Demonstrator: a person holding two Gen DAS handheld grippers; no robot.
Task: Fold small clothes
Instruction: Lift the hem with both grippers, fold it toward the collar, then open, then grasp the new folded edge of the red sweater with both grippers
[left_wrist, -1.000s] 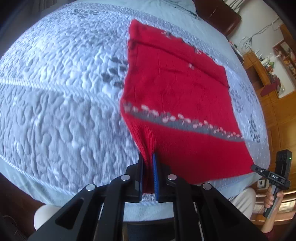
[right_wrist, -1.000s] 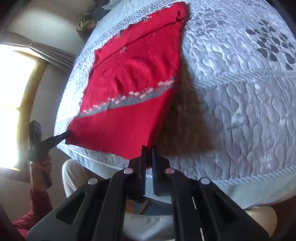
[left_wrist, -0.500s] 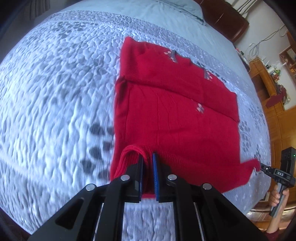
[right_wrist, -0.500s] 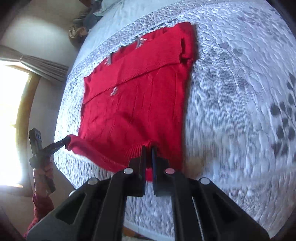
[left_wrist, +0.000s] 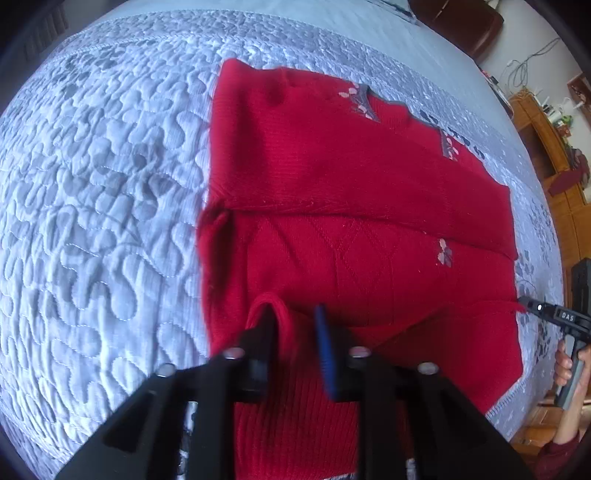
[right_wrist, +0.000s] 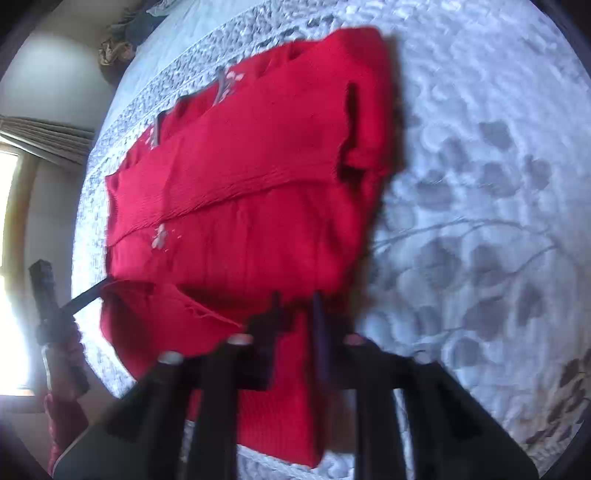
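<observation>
One red knitted sweater lies folded on the quilted bedspread.

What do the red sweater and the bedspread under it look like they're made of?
Red sweater: looks like soft knit, maybe wool or acrylic; ribbed hem and fuzzy matte surface show.
Bedspread: looks like quilted woven cloth, perhaps cotton; puffy stitched swirls with a faint sheen.

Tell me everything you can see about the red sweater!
The red sweater looks knitted, with a ribbed hem and small pink-and-grey flower patterns. It lies on a quilted bedspread, its bottom part folded up over the body. The left gripper and right gripper each have the hem between their jaws, which are opening and no longer pinch it.
</observation>
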